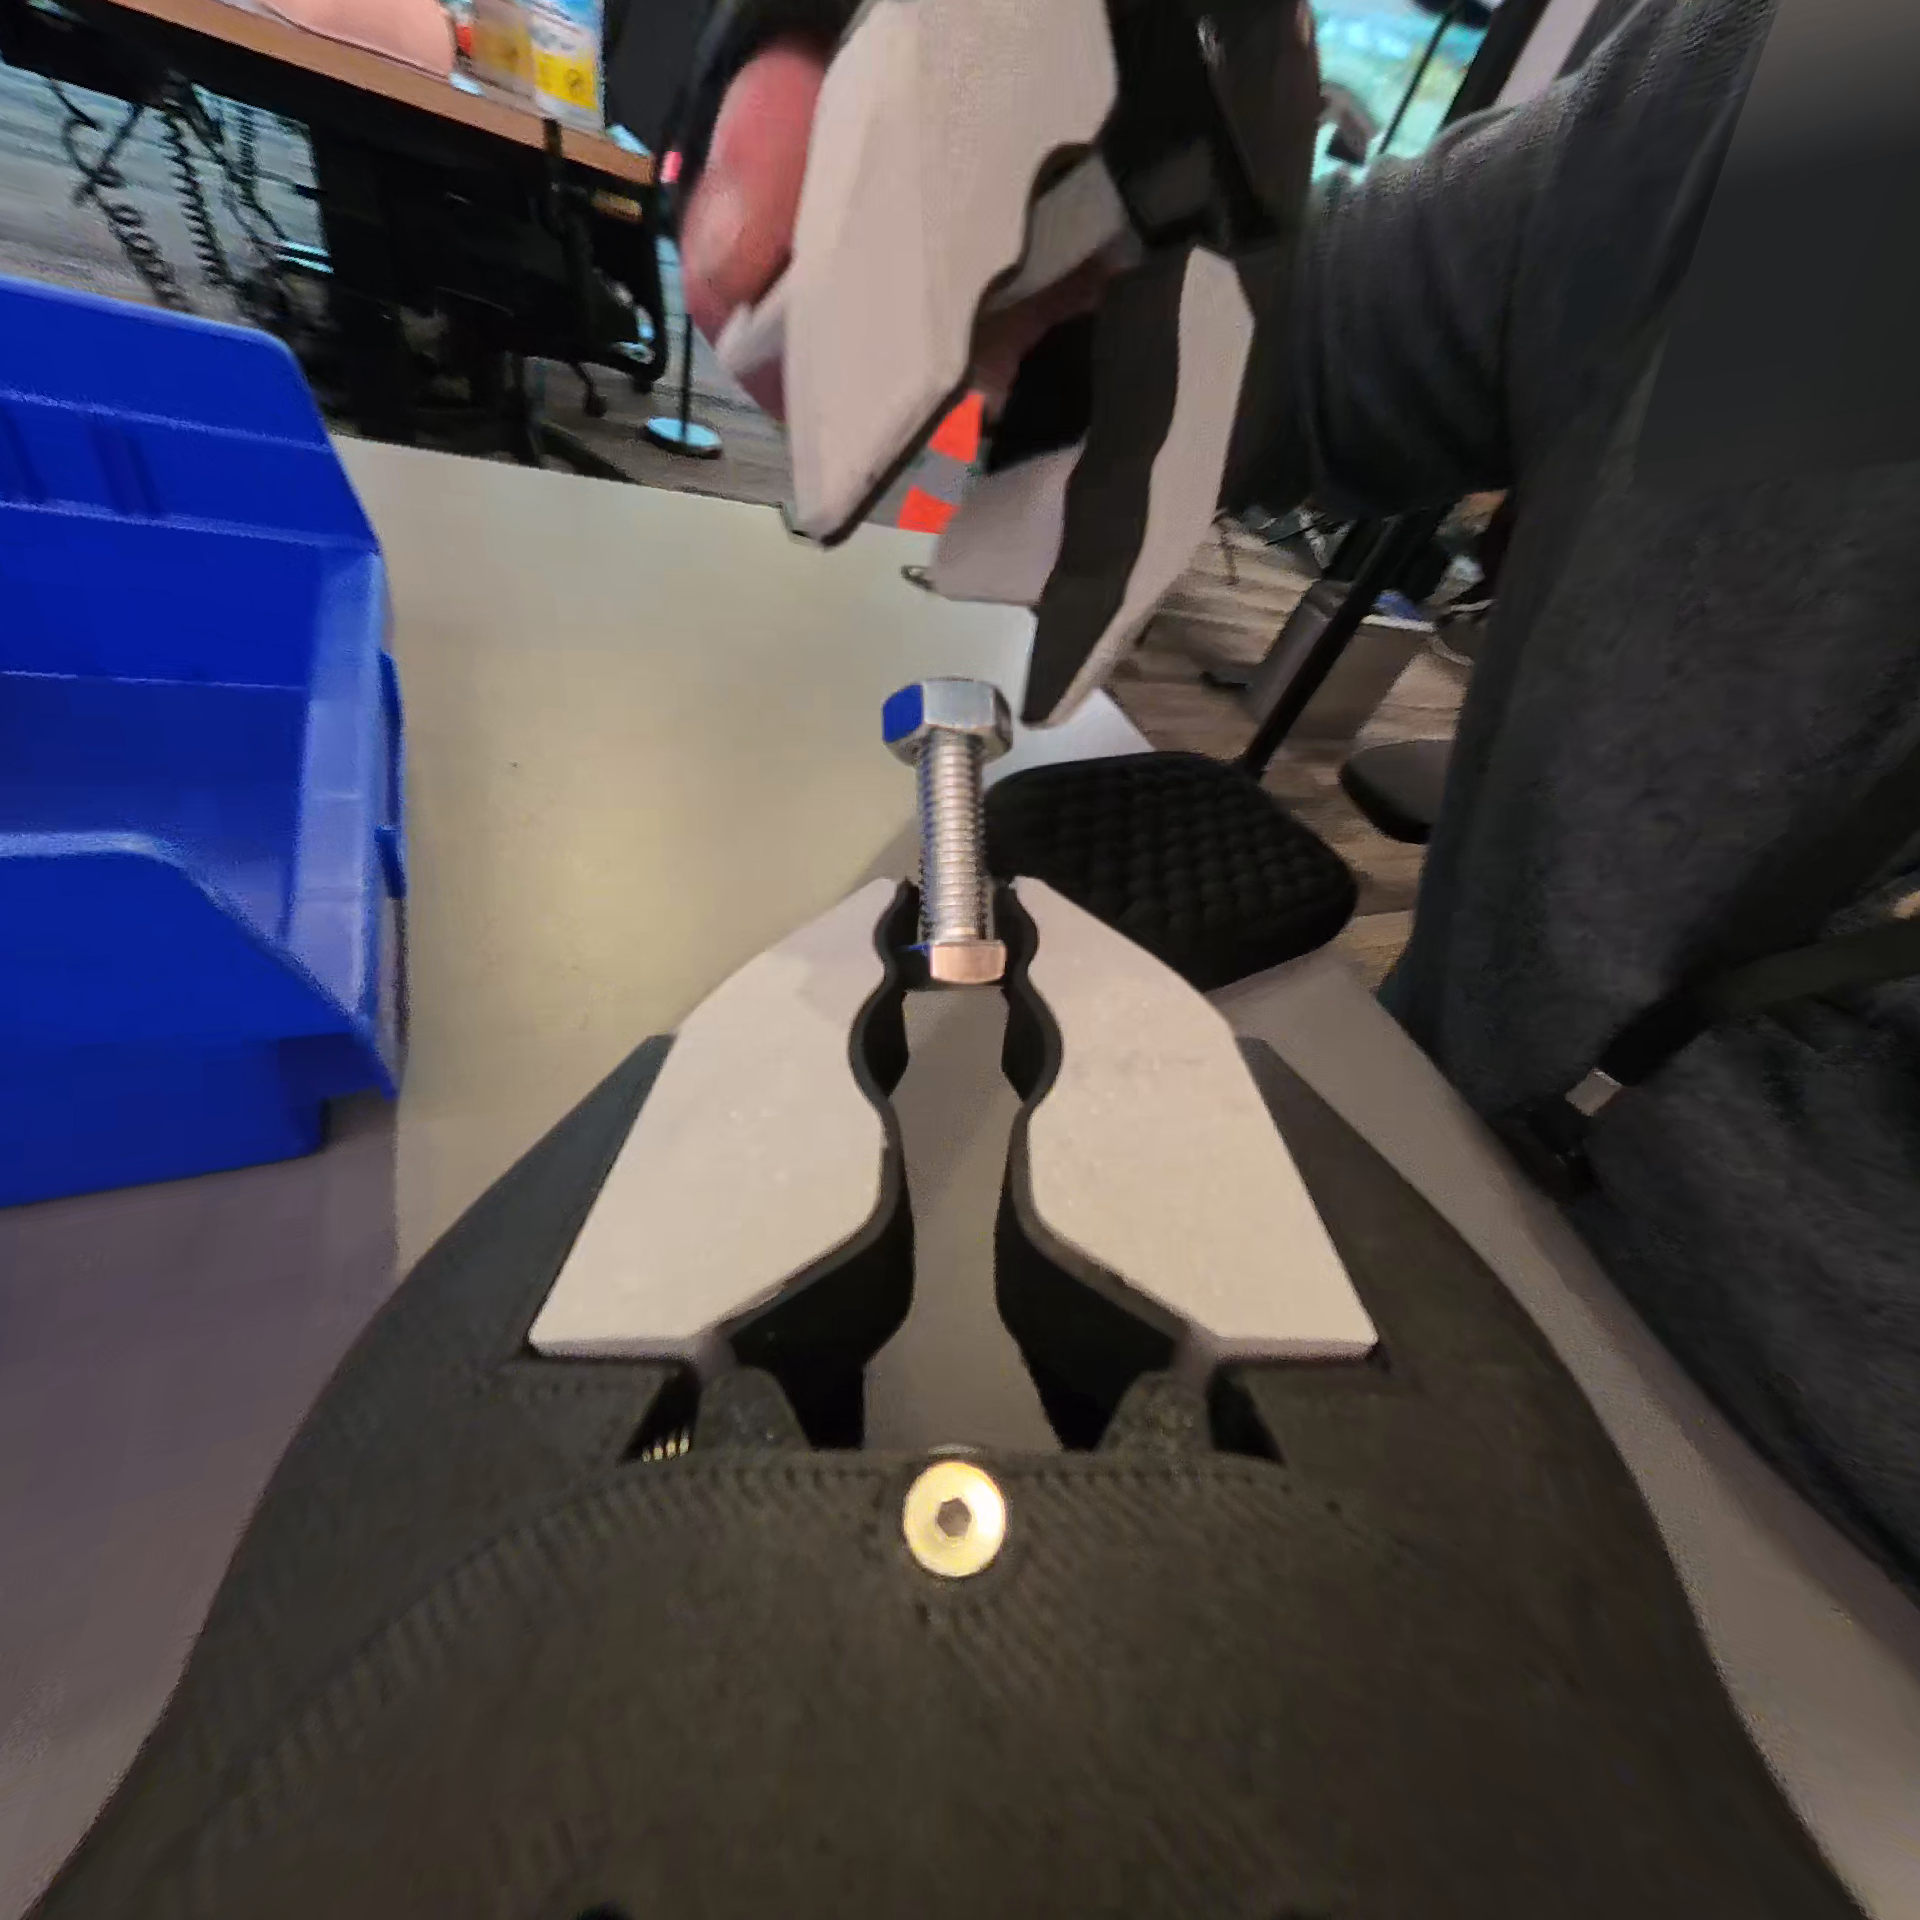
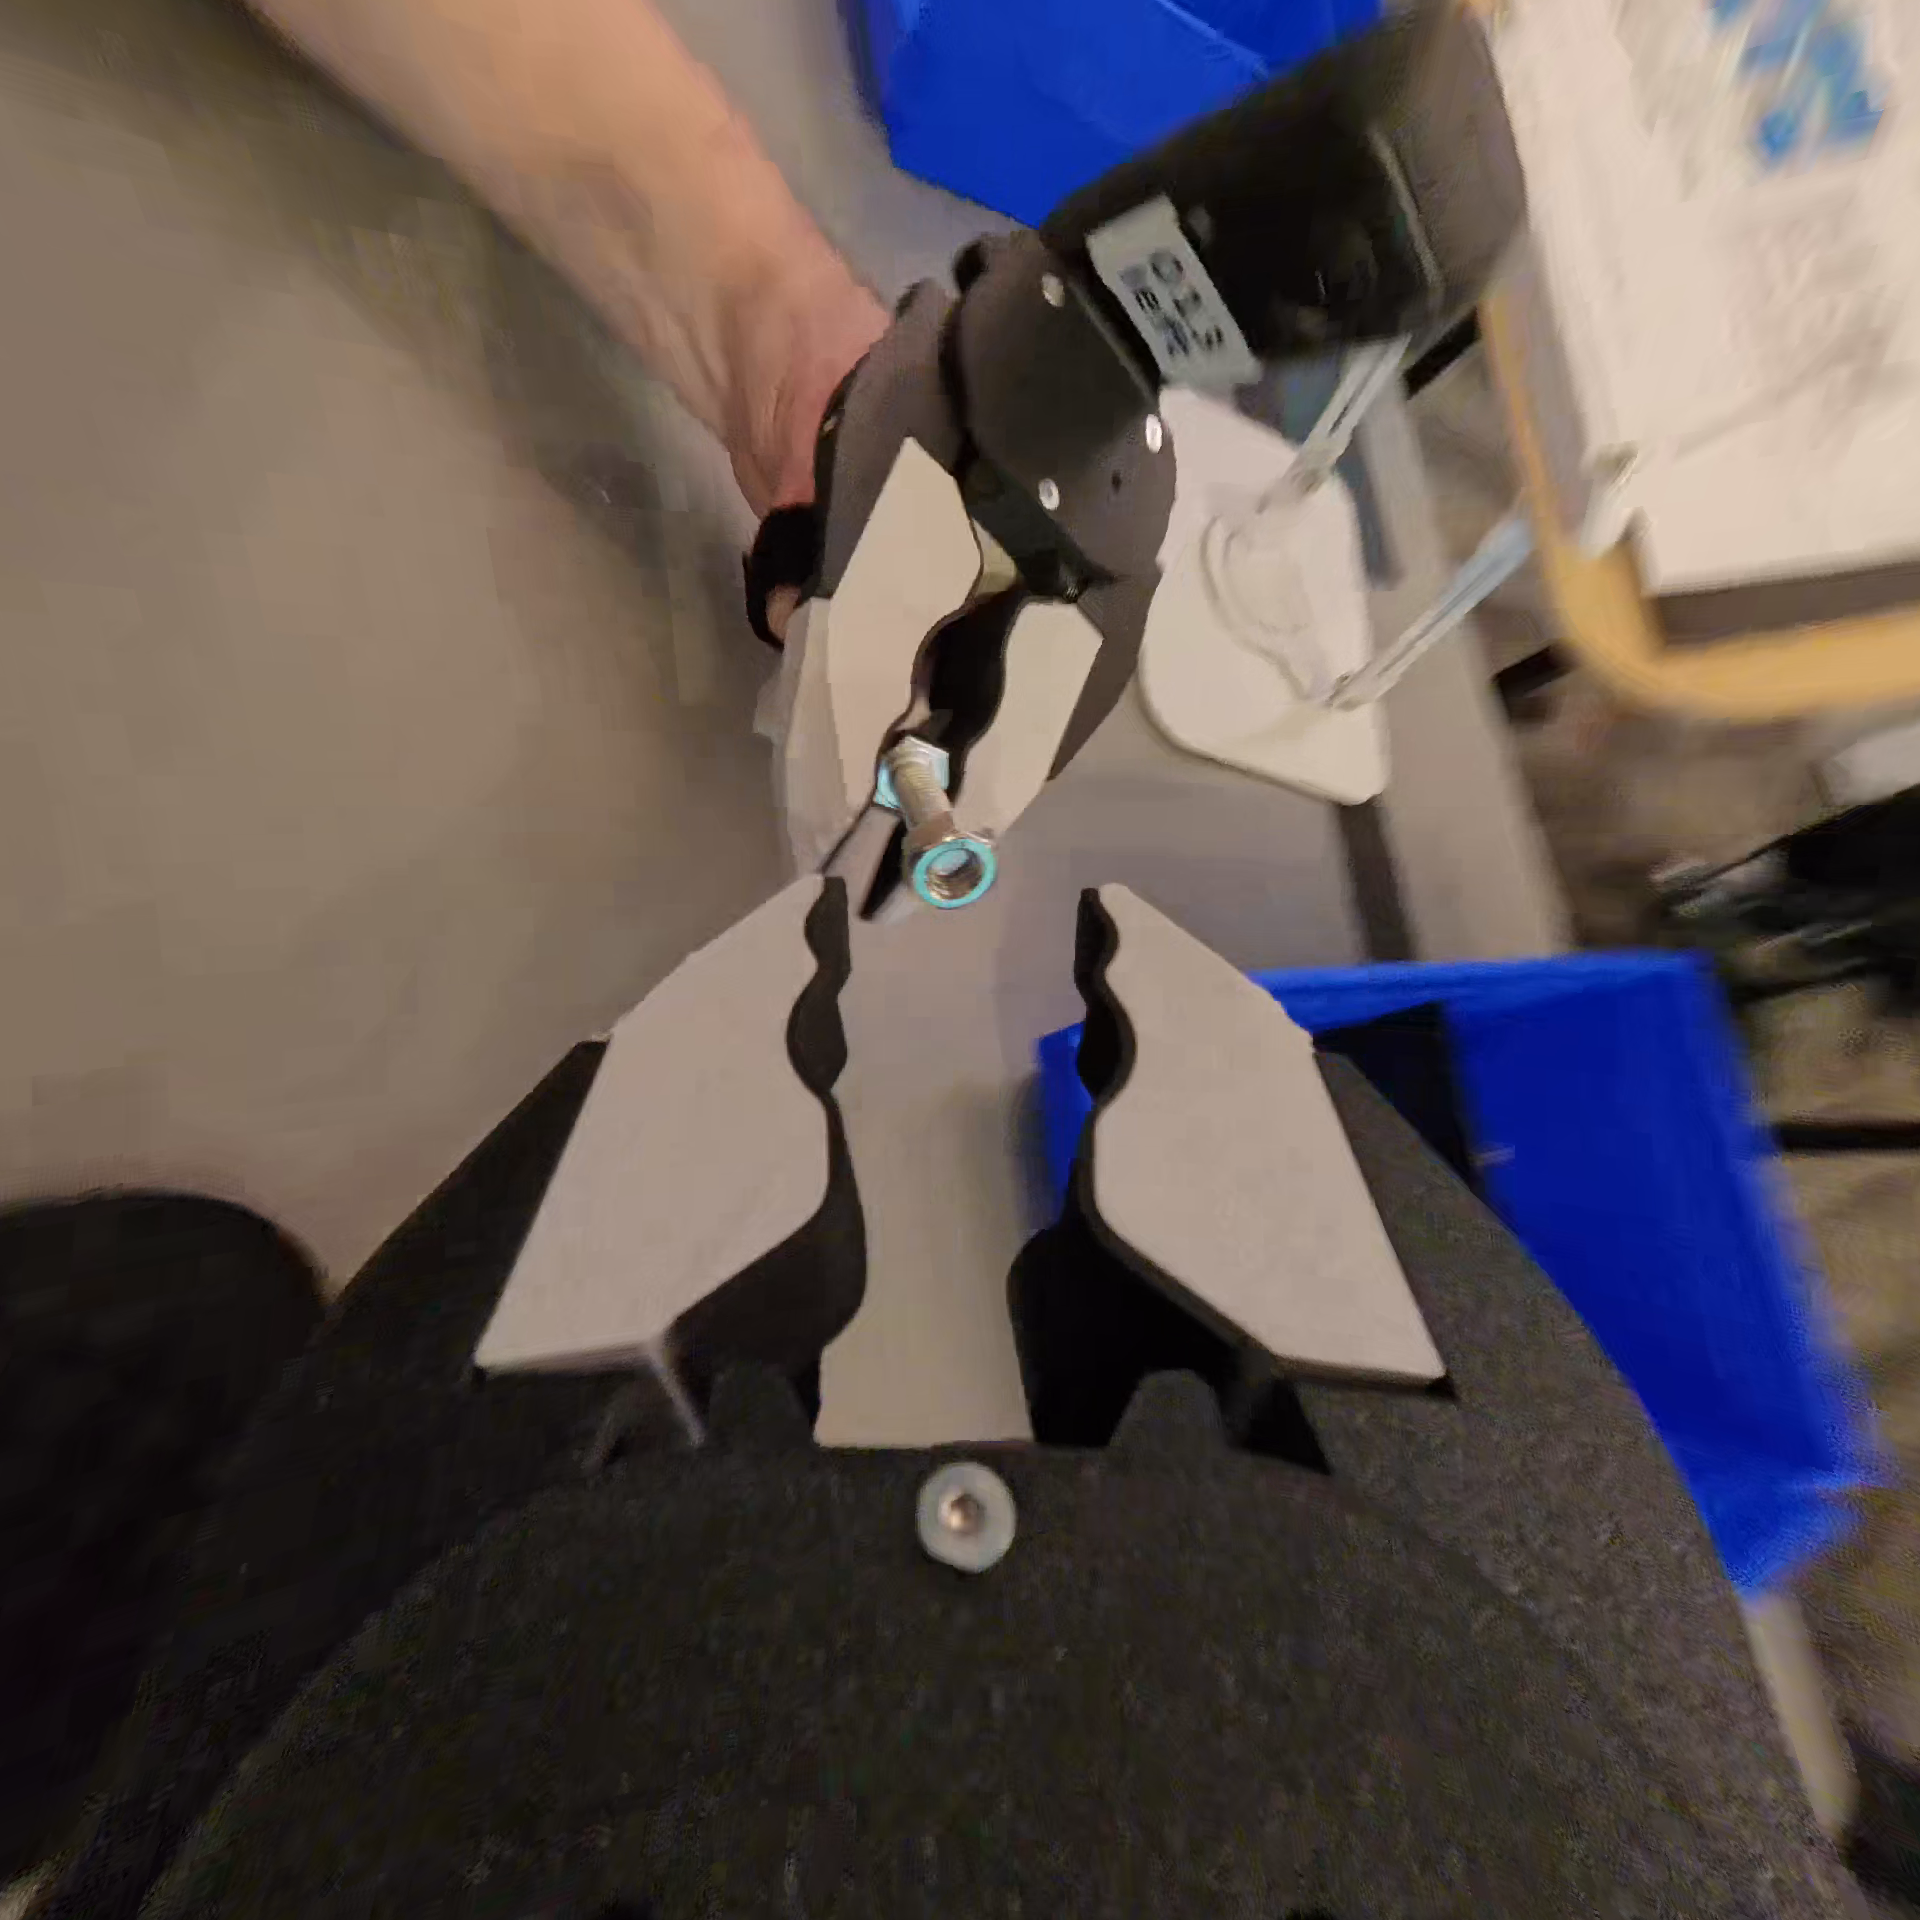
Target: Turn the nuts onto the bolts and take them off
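Clearly a small, hard, slippery pair: bolt held, nut at the tip

Clearly, the left gripper (image 1: 954, 935) is closed on the short silver threaded steel bolt (image 1: 954, 831), near the centre of the left wrist view. Its two grey fingers pinch the shank just above the hexagonal head, and the bolt points away from the camera. The silver hexagonal steel nut (image 1: 948, 715) sits on the far end of the thread, a little above the centre of the frame. The right gripper (image 2: 961, 904) is wide open and holds nothing. In the right wrist view its fingertips stand on each side of the nut, close but, as far as I can see, not touching it.

I judge both pieces to be light, rigid and not fragile, so a firm squeeze will not damage them. The polished metal is smooth, so the bolt may turn between the fingers when the nut is twisted. The flat sides of the head give a better hold than the round thread. The nut should be taken on two opposite flats, not on its corners, because it is thin and can slip out.

A large blue plastic bin (image 1: 187, 748) stands on the pale grey table (image 1: 623, 644), at the left of the left wrist view.
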`<state>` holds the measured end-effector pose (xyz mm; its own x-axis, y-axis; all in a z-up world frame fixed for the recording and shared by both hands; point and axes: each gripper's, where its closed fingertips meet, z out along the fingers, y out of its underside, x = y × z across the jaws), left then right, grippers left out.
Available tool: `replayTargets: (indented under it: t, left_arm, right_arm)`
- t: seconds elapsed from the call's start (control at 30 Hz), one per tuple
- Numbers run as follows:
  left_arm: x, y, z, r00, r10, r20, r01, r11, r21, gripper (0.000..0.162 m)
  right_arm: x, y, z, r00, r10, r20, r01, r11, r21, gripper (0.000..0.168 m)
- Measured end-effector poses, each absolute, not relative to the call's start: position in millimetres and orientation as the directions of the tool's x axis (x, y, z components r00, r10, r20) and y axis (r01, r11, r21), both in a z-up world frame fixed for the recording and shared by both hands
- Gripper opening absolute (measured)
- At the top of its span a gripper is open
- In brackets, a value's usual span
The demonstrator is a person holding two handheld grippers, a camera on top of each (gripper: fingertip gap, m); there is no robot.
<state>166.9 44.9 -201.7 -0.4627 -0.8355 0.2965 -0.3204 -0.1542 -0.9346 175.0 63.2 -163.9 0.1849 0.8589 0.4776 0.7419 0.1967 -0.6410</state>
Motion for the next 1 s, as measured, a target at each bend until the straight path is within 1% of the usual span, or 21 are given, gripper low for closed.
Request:
replayTargets:
  t: [0.07,0.1,0.17,0.2,0.33,0.4,0.47,0.57,0.63,0.67,0.7,0.73,0.8,0.87,0.9,0.93,1.0]
  left_arm:
    - [169,50,-202,-0.419,-0.874,0.247,-0.321,-0.113,-0.94,0.014]
    - [170,52,-203,-0.397,-0.89,0.222,-0.323,-0.091,-0.942,0.014]
    - [171,53,-204,-0.379,-0.905,0.191,-0.326,-0.062,-0.943,0.014]
    - [172,54,-203,-0.368,-0.913,0.179,-0.322,-0.055,-0.945,0.014]
    - [174,53,-204,-0.36,-0.92,0.154,-0.328,-0.03,-0.944,0.015]
    - [175,53,-205,-0.35,-0.925,0.145,-0.331,-0.022,-0.943,0.015]
    - [174,54,-206,-0.353,-0.923,0.152,-0.336,-0.026,-0.941,0.014]
    - [173,51,-206,-0.372,-0.913,0.168,-0.339,-0.035,-0.94,0.014]
    - [172,49,-205,-0.391,-0.9,0.19,-0.339,-0.052,-0.939,0.014]
    - [171,46,-205,-0.409,-0.888,0.21,-0.343,-0.064,-0.937,0.014]
    - [169,43,-203,-0.438,-0.865,0.244,-0.338,-0.093,-0.936,0.014]
    - [167,39,-200,-0.472,-0.836,0.28,-0.333,-0.125,-0.935,0.014]
    - [165,30,-200,-0.522,-0.79,0.321,-0.335,-0.156,-0.929,0.014]
    - [164,25,-199,-0.553,-0.754,0.356,-0.334,-0.191,-0.923,0.014]
    - [163,24,-200,-0.561,-0.742,0.367,-0.339,-0.199,-0.919,0.014]
    - [163,24,-201,-0.565,-0.738,0.369,-0.338,-0.201,-0.919,0.014]
    - [161,24,-200,-0.572,-0.731,0.372,-0.335,-0.205,-0.92,0.014]
  right_arm:
    - [174,62,-166,0.323,0.914,0.243,0.647,-0.026,-0.762,0.039]
    - [174,63,-166,0.372,0.918,0.14,0.585,-0.114,-0.803,0.038]
    - [173,64,-170,0.432,0.901,-0.037,0.479,-0.264,-0.837,0.037]
    - [173,65,-172,0.445,0.89,-0.096,0.445,-0.313,-0.839,0.037]
    - [168,64,-177,0.45,0.869,-0.204,0.376,-0.392,-0.84,0.027]
    - [166,64,-180,0.449,0.868,-0.215,0.377,-0.401,-0.835,0.018]
    - [165,64,-181,0.447,0.871,-0.205,0.377,-0.391,-0.84,0.018]
    - [163,63,-179,0.416,0.903,-0.109,0.424,-0.298,-0.855,0.018]
    - [163,61,-179,0.372,0.928,0.032,0.509,-0.175,-0.843,0.018]
    - [163,60,-180,0.329,0.933,0.143,0.569,-0.075,-0.819,0.018]
    - [163,59,-179,0.272,0.924,0.268,0.627,0.041,-0.778,0.018]
    - [163,57,-179,0.2,0.9,0.387,0.683,0.155,-0.713,0.018]
    - [163,53,-179,0.022,0.812,0.583,0.759,0.366,-0.538,0.018]
    - [163,53,-178,-0.131,0.696,0.706,0.785,0.508,-0.356,0.017]
    - [163,53,-177,-0.18,0.659,0.73,0.788,0.541,-0.294,0.017]
    - [162,54,-177,-0.202,0.646,0.736,0.788,0.553,-0.27,0.017]
    - [161,55,-176,-0.211,0.632,0.746,0.783,0.566,-0.259,0.017]
